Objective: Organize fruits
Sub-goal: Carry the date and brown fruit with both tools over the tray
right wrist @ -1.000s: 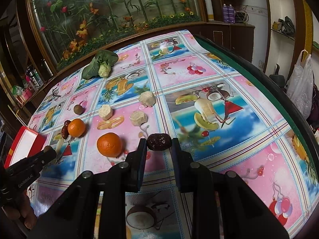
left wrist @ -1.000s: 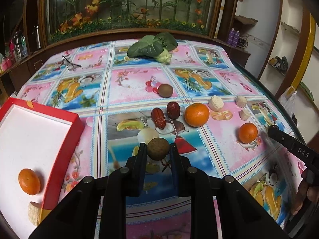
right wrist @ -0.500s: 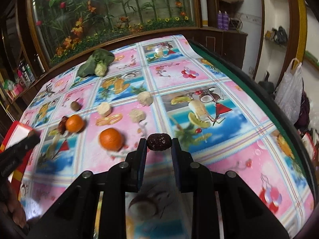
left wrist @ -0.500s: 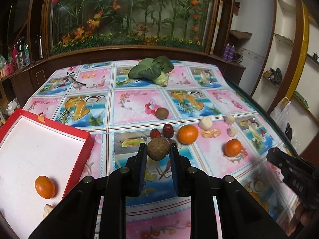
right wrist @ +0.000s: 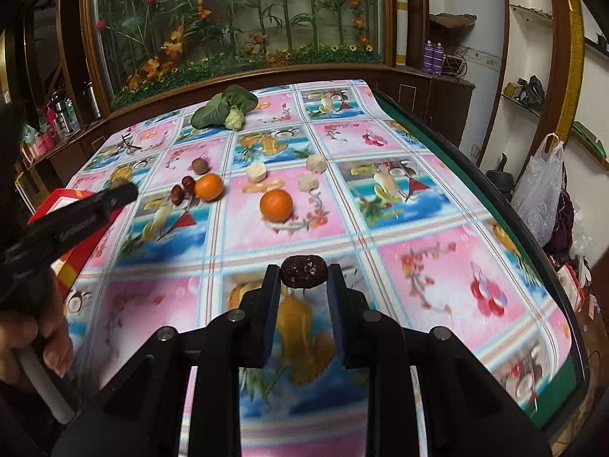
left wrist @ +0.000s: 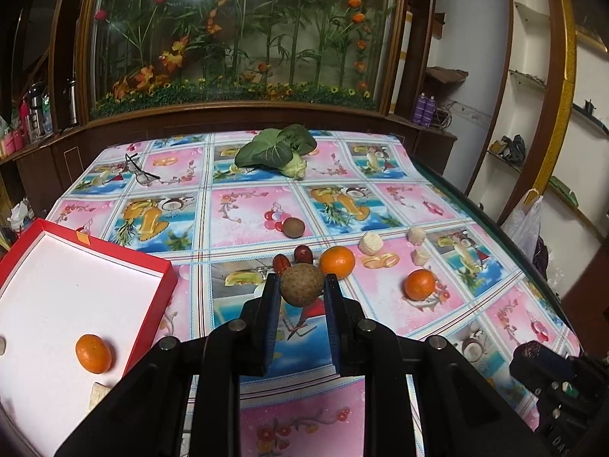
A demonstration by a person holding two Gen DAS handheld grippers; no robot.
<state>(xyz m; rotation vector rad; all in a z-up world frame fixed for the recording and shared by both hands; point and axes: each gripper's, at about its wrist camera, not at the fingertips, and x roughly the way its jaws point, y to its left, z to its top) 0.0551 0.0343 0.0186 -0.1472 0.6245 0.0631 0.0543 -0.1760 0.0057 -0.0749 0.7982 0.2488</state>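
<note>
Left wrist view shows the table (left wrist: 243,205) with its fruit-pattern cloth, and at near left the red box (left wrist: 152,289), where I think the fruits are collected, because one orange (left wrist: 93,353) already lies inside. My left gripper (left wrist: 301,285) is closed around a round brown fruit (left wrist: 301,285), held above the cloth just right of the box. My right gripper (right wrist: 303,271) pinches a dark date (right wrist: 303,271) by its ends, at near right, well apart from the box.

White letters "DAS" show on the right tongs (left wrist: 559,392) body.
</note>
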